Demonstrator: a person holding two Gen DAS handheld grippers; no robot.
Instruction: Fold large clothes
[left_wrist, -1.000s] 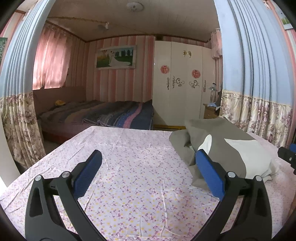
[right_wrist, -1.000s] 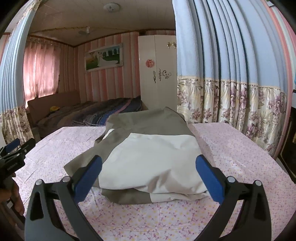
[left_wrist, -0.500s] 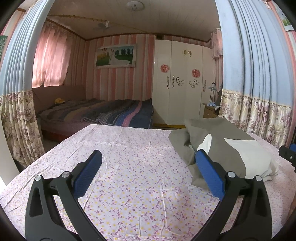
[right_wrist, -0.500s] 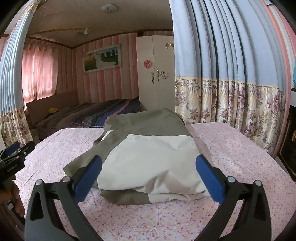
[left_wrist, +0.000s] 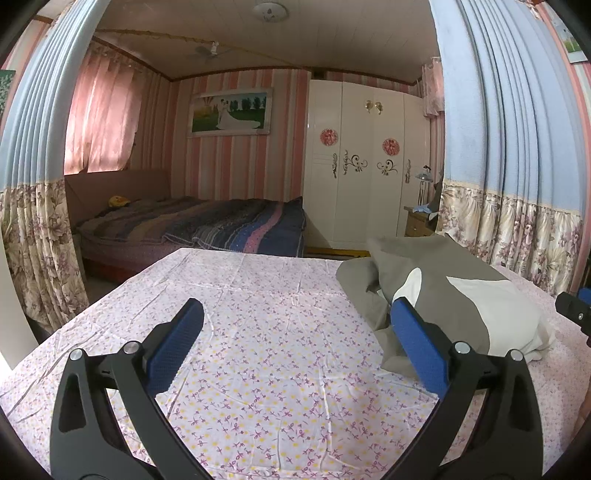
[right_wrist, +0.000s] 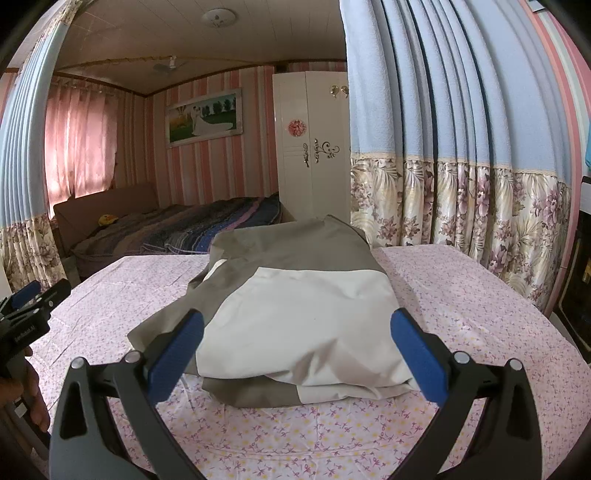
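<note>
Grey-and-cream garment is seen folded in a pile on the flowered sheet, straight ahead of the right hand-held gripper, long side running away from it. Left hand-held gripper is further off, w/ pile to its right. Both are held wide open, nothing gripped.

A pink floral sheet covers the surface. Beyond it stands a bed with a striped dark blanket, a white wardrobe, a framed wedding picture and blue floral-hemmed curtains.
</note>
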